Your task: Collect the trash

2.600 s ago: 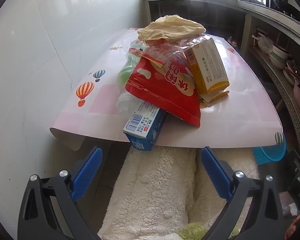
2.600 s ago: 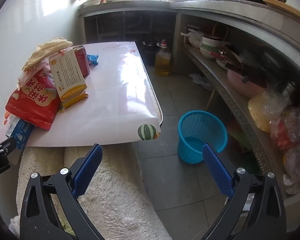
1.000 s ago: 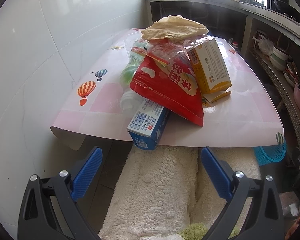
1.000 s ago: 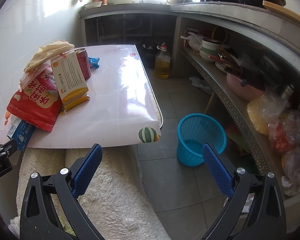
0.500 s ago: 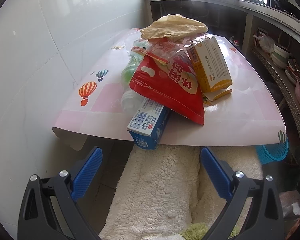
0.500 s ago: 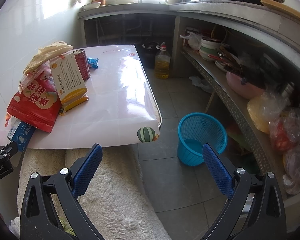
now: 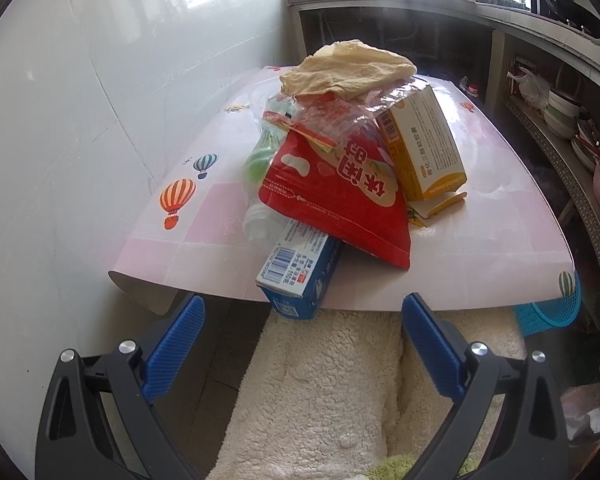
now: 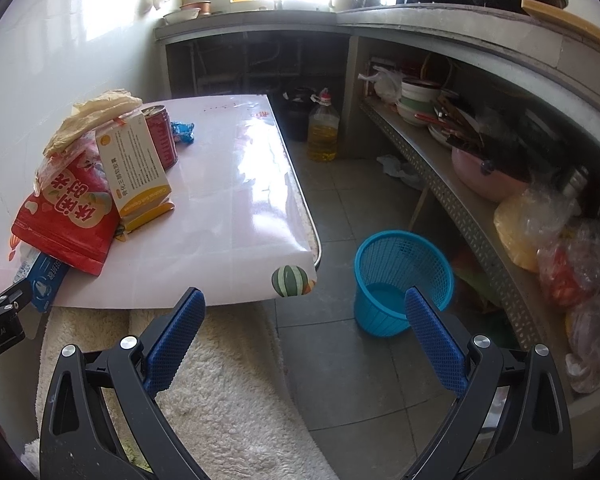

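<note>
Little has changed: we have edged both tools slightly nearer. Left tool [image 7: 302, 336] and right tool [image 8: 305, 330] gape empty. Trash pile [image 7: 340, 168] untouched on table [image 7: 500, 248], left side; blue basket [image 8: 404, 280] on floor, right

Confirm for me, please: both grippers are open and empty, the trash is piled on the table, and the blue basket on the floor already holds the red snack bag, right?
Not quite: the right wrist view shows the blue basket empty. The red snack bag lies in the pile on the table.
</note>
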`<state>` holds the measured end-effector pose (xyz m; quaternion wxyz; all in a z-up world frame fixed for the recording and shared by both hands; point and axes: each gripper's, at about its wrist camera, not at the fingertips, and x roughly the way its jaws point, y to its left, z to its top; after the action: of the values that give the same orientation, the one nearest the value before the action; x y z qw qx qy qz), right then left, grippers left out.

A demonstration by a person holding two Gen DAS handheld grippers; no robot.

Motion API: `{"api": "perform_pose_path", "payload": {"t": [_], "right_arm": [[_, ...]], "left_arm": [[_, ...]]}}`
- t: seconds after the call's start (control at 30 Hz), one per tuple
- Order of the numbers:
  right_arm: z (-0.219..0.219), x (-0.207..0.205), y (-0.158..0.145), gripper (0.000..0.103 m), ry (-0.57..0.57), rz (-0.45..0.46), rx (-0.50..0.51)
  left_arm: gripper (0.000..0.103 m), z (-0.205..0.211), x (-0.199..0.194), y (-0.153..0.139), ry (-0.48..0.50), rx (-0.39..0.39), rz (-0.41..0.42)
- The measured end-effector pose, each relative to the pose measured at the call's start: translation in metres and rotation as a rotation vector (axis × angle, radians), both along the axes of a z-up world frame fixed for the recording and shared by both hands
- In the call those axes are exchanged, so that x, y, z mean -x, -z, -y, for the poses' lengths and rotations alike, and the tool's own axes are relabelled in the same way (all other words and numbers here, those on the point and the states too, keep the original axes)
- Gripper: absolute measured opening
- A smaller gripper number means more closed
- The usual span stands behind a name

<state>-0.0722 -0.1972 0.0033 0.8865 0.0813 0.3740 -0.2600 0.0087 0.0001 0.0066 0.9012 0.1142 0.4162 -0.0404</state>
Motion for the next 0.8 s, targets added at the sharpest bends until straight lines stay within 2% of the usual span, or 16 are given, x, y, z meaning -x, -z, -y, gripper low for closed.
{"api": "perform_pose_path", "payload": {"t": [0.33,0.47,0.57,0.7,0.8], "right_arm": [[0.002,-0.033,-0.020,0.095,-0.031,0.025,0.036],[0.000,-0.049,-0.025,0.095,-0.063,0.040,0.030],[-0.002,-0.062,-0.028,0.095,-0.105,0.048,-0.002],[-0.003,-0.069,-0.039,0.095,-0.133,0.114,-0.009],[-0.001,-0.073,-0.048,0.095,-0.155,0.167,-0.001]], "left_arm": [[0.097,-0.001,-0.033,-0.038,0.007,0.003,0.127],[0.097,-0.001,-0.054,-0.045,0.029,0.008,0.089],[0.097,-0.004,-0.064,-0.054,0.049,0.014,0.096],[0.097,-0.012,-0.081,-0.063,0.075,0.099,0.058],[0.097,-0.018,-0.093,-0.069,0.092,0.148,0.064]]}}
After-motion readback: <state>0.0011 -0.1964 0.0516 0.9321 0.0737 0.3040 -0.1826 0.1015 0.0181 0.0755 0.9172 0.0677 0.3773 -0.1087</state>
